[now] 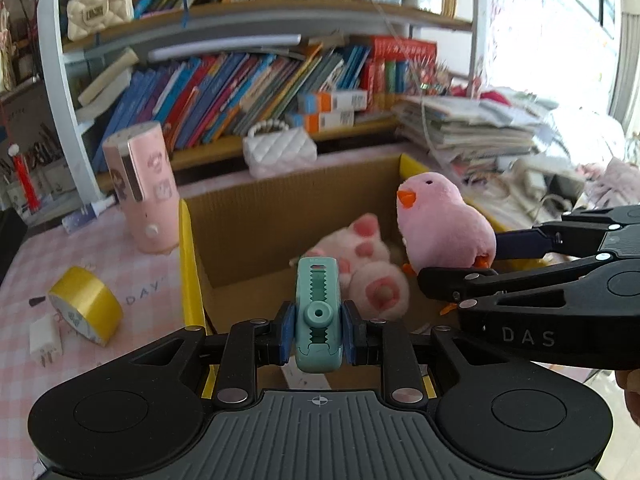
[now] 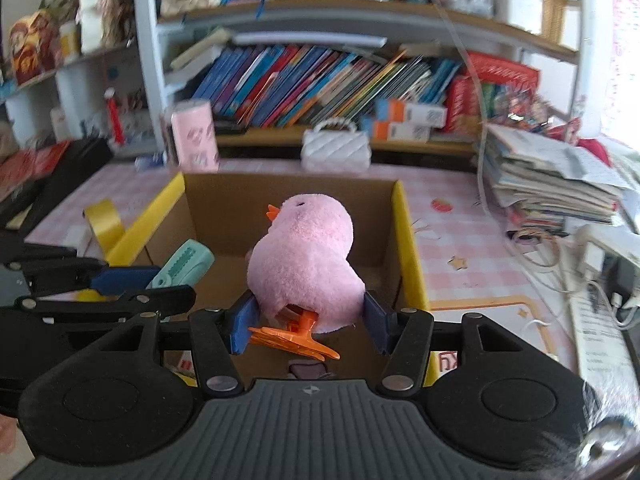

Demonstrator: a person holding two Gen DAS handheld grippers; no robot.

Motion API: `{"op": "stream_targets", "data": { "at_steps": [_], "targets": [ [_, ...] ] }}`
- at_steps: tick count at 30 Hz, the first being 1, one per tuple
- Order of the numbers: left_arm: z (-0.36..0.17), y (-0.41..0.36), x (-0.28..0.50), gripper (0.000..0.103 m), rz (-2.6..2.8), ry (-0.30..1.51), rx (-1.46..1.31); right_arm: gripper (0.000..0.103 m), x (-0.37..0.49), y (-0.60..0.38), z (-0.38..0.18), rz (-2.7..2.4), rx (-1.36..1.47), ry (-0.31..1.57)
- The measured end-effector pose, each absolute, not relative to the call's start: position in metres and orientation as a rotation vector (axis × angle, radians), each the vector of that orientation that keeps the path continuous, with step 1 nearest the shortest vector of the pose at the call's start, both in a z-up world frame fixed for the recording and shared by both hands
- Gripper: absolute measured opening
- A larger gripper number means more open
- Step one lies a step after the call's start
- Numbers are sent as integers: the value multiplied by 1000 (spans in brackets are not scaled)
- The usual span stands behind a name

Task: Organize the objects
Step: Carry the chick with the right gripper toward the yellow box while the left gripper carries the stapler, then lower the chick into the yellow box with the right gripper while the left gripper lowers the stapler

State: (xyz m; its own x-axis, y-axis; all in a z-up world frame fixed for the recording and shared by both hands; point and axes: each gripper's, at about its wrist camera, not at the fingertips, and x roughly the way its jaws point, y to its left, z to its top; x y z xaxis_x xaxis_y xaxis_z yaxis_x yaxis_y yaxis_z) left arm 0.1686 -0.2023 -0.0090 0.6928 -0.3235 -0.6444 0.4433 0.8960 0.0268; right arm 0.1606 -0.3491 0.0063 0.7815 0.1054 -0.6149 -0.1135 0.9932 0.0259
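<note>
Left hand-held gripper (image 1: pixel 319 330) first: its blue pads (image 1: pixel 286 332) are clamped on a teal correction-tape dispenser (image 1: pixel 319 314), gripped by its flanks, nose pointing forward over the near edge of the cardboard box (image 1: pixel 256 216). From the right wrist view that same dispenser (image 2: pixel 185 266) pokes up at a tilt on the left, pinched between the left tool's fingers.

Over to the right hand-held gripper (image 2: pixel 306 322): pads pressed into the lower body of a pink plush chick (image 2: pixel 304 264), orange feet (image 2: pixel 294 336) dangling out below between the fingers. The chick is held up above the open box (image 2: pixel 224 208), beak facing away to the left. In the left wrist view the chick (image 1: pixel 444 224) sits at the tip of the right tool, over the box's right side.

Down inside the box, a pink-and-white plush paw toy (image 1: pixel 366 268) lies on the bottom, pads up.

Outward now on the pink checked worktop (image 1: pixel 132 280): a yellow tape roll (image 1: pixel 86 306) left of the box, a small white plug (image 1: pixel 46 340) just beside it, and a pink cylinder (image 1: pixel 142 186) standing upright by the box's far left corner. Behind the box, a white quilted purse (image 1: pixel 280 148) rests by the bookshelf (image 1: pixel 256 84), with a stack of papers (image 1: pixel 472 124) off to the right.
</note>
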Motion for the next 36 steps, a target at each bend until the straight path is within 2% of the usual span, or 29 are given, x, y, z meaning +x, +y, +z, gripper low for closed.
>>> {"op": "stream_targets", "data": {
  "at_steps": [10,27,36],
  "targets": [
    [-24,-211,179,23,-397,744,209,54,189,-355,-19,197,-69,739],
    [-28,-212,182,23,-367,751,168,54,199,-348,-25,236,-187,732],
    [-20,-206,173,34,-382,715,155,55,197,-348,-24,211,-163,739]
  ]
}}
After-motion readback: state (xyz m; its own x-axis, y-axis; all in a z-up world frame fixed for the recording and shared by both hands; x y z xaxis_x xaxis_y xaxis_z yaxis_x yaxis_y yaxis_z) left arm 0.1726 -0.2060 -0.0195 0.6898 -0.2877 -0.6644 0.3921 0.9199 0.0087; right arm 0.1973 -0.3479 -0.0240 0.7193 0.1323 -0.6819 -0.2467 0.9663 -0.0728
